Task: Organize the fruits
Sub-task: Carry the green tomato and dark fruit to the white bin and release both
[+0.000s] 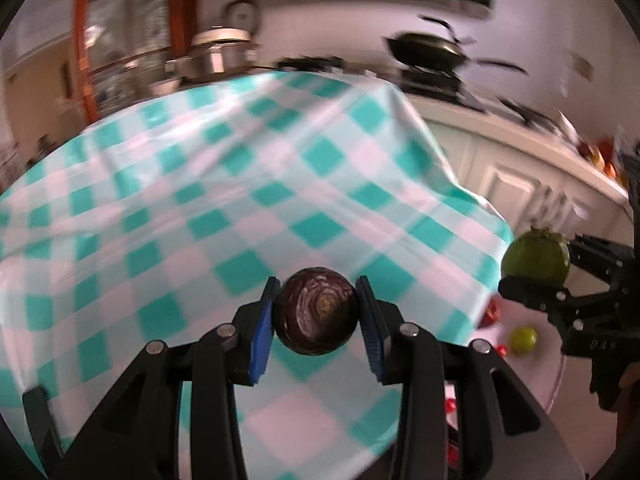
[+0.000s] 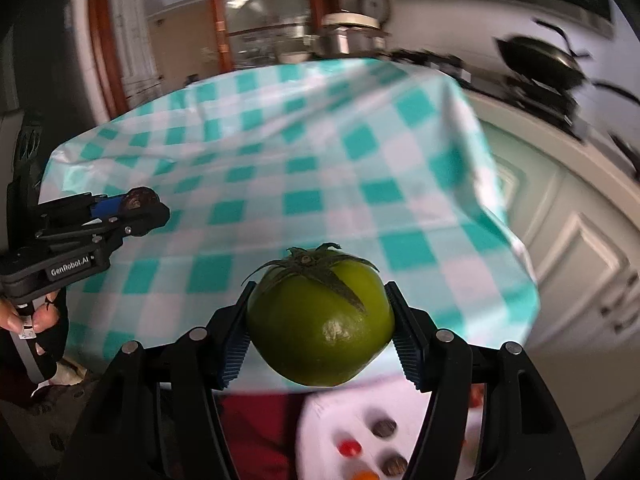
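The left gripper [image 1: 317, 316] pinches a dark purple-brown round fruit, likely a passion fruit [image 1: 316, 311], between its blue ribbed pads [image 1: 262, 330], the fruit held in the air above the teal-and-white checked tablecloth [image 1: 224, 184]. From the right wrist view the same gripper [image 2: 138, 204] sits at about 9 o'clock, with the dark fruit [image 2: 140, 199] showing at its tip and the person's hand [image 2: 30, 316] on the handle below. The right gripper [image 2: 320, 336] is clamped on a green tomato [image 2: 320, 320] with a dark leafy calyx on top, held over the near edge of the cloth. In the left wrist view that gripper [image 1: 532, 276] and its tomato [image 1: 535, 258] appear at 3 o'clock, beyond the cloth's edge. Below the tomato in the right wrist view, at 6 o'clock, a white surface [image 2: 340, 412] carries small blurred fruits, red and brownish. In the left wrist view a small green fruit [image 1: 523, 339] and red pieces lie on a pale surface at about 4 o'clock. A dark frying pan [image 1: 430, 52] stands on the counter at 1 o'clock behind the table.
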